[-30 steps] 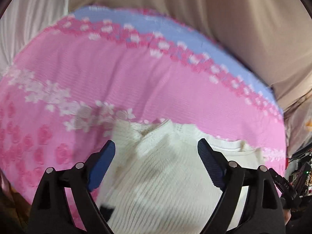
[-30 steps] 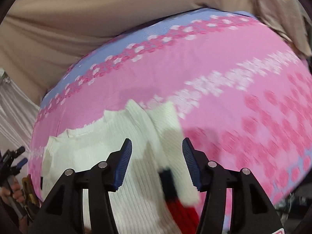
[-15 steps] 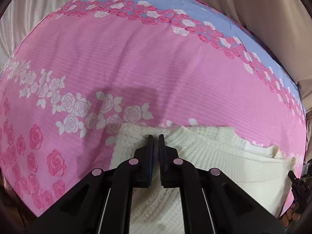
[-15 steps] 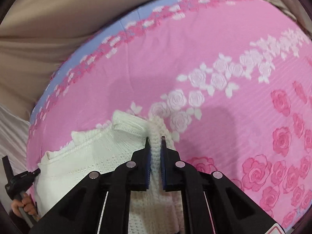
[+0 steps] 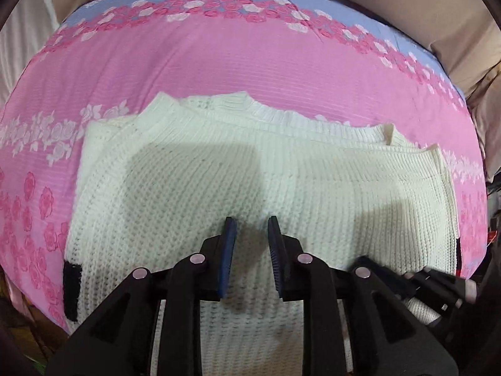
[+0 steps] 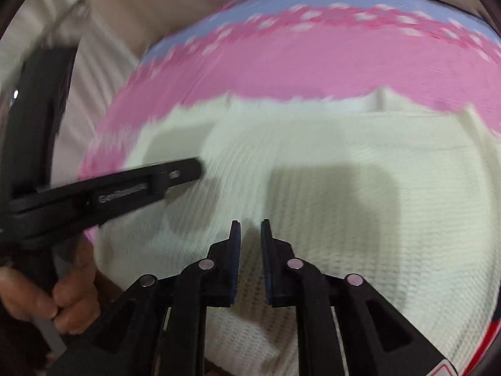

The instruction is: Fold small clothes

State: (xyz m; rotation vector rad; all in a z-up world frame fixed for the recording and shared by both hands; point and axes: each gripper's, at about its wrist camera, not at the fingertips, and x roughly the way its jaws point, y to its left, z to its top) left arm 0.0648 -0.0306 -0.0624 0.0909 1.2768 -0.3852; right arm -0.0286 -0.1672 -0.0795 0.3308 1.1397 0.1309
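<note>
I am over a cream knitted sweater (image 5: pixel 250 172) that lies flat on a bed covered with a pink rose-patterned bedspread (image 5: pixel 219 62). The sweater sits toward the near edge of the bed, its ribbed neck at the far side, and it looks already doubled, with layered edges showing along the far and right sides.

My left gripper (image 5: pixel 252 235) hangs just above the middle of the knit, jaws a little apart and holding nothing. My right gripper (image 6: pixel 250 238) is also over the knit, jaws likewise slightly apart and empty; its view is blurred, so I cannot tell whether the tips touch the fabric. In that view the left gripper shows as a black bar at the left, with the hand (image 6: pixel 47 297) that holds it.

I judge the sweater light, soft and limp, thick enough to hold a fold but stretchy, so it will sag and drag if I lift it by one point. It should not be slippery; the open knit could snag on my jaws. The best hold is on an edge or corner, pinching all layers together, one gripper at each end, such as the near left corner by the black patch (image 5: pixel 71 288).

There are no containers in view; nothing here holds anything else.
</note>
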